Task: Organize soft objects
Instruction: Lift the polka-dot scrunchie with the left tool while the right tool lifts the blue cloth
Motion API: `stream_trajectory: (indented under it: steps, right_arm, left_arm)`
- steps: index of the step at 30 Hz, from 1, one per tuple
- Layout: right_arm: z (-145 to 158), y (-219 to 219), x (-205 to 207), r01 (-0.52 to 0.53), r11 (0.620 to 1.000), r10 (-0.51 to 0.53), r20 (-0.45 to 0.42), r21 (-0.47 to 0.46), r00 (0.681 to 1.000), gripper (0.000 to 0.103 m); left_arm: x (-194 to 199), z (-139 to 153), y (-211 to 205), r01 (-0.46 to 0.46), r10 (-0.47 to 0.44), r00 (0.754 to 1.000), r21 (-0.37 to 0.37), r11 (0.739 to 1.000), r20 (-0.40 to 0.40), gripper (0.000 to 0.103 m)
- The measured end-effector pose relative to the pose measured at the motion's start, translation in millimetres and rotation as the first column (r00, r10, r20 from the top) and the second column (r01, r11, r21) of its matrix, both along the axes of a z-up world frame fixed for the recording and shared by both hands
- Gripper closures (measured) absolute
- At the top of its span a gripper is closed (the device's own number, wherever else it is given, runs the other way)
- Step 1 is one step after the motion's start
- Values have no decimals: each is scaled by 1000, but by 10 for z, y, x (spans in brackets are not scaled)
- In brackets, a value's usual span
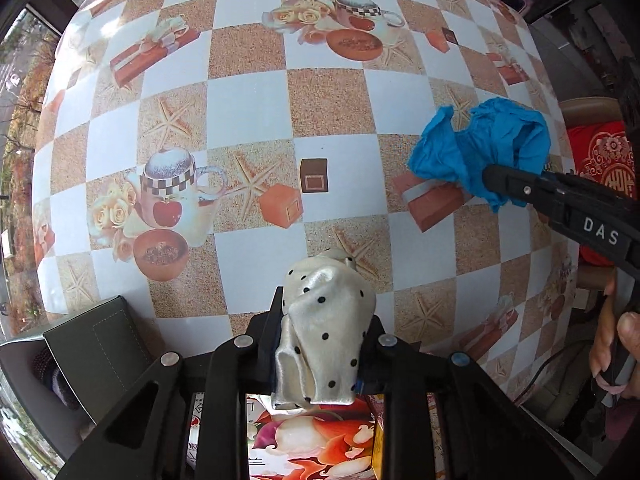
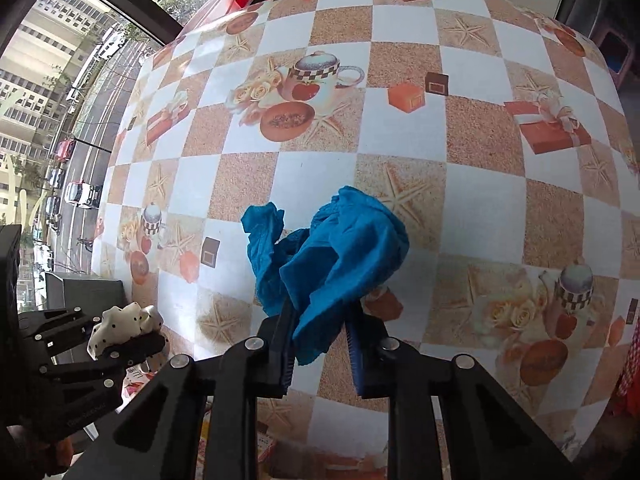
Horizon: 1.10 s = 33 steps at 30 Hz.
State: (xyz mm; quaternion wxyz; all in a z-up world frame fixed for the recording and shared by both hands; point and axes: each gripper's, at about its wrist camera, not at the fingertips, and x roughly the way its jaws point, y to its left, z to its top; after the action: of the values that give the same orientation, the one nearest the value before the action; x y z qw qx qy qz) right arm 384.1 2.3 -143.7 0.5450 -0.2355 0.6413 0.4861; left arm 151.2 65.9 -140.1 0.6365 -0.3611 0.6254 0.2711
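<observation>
My left gripper (image 1: 324, 320) is shut on a cream satin cloth with black dots (image 1: 324, 336), held above the table's near edge. It also shows in the right wrist view (image 2: 120, 328) at the lower left, where the left gripper (image 2: 132, 340) grips it. My right gripper (image 2: 320, 320) is shut on a crumpled blue cloth (image 2: 336, 256), held above the checkered tablecloth (image 2: 400, 136). In the left wrist view the blue cloth (image 1: 484, 152) hangs from the right gripper (image 1: 500, 184) at the right.
A dark green box (image 1: 92, 344) stands at the table's near left edge, also in the right wrist view (image 2: 84, 288). A floral printed box (image 1: 312, 440) lies under the left gripper. A red cushion (image 1: 600, 160) sits beyond the table's right edge.
</observation>
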Motion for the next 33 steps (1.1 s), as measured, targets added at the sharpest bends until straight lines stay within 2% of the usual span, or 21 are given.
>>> stream_trajectory:
  steps: [6, 11, 12, 13, 14, 15, 18, 21, 23, 24, 26, 27, 28, 30, 33]
  right_arm:
    - [10, -233, -56, 29, 999, -29, 11, -29, 1000, 80]
    - [-163, -414, 13, 88, 991, -93, -45, -101, 995, 77]
    - [-185, -428, 9, 82, 990, -86, -26, -113, 996, 64]
    - [-202, -424, -4, 74, 990, -74, 2, -122, 997, 39]
    - [-216, -408, -26, 66, 990, -63, 32, -123, 997, 28]
    - [-226, -383, -51, 56, 991, -49, 57, -118, 997, 21]
    - [-339, -261, -147, 23, 991, -12, 83, -132, 996, 21]
    - [-524, -163, -260, -8, 980, 38, 146, -200, 989, 21]
    - [-567, -159, -272, 11, 981, 20, 155, -194, 988, 21]
    - [-561, -172, -261, 29, 983, 0, 157, -182, 988, 22]
    - [-502, -192, -240, 34, 988, -8, 170, -148, 985, 44]
    - [-483, -207, -211, 30, 992, -15, 124, -119, 992, 76]
    - [-487, -234, -163, 47, 993, -39, 74, -110, 996, 82]
    - [-476, -300, -78, 78, 992, -74, 43, -101, 996, 85]
    - [-369, -461, 45, 148, 988, -149, -14, -53, 989, 86]
  left_arm:
    - [25, 158, -6, 28, -28, 1000, 21, 999, 12, 75]
    - [121, 141, -89, 45, -45, 999, 22, 999, 28, 75]
    - [120, 163, -94, 50, -51, 998, 25, 998, 30, 75]
    - [120, 173, -109, 55, -56, 998, 27, 998, 32, 75]
    - [134, 179, -139, 58, -59, 998, 29, 998, 33, 75]
    - [128, 195, -141, 58, -59, 998, 30, 998, 34, 75]
    - [98, 232, -139, 55, -56, 998, 33, 998, 33, 75]
    - [75, 250, -138, 43, -44, 999, 31, 999, 32, 75]
    - [79, 267, -152, 47, -48, 998, 38, 998, 31, 75]
    - [87, 282, -165, 54, -55, 998, 46, 998, 29, 75]
    - [110, 320, -197, 72, -74, 997, 60, 996, 29, 75]
    - [125, 345, -214, 81, -84, 996, 69, 994, 29, 75]
    - [144, 374, -231, 91, -93, 995, 80, 993, 30, 75]
    - [194, 445, -269, 110, -114, 993, 101, 989, 35, 75]
    - [296, 596, -343, 142, -151, 987, 134, 981, 56, 75]
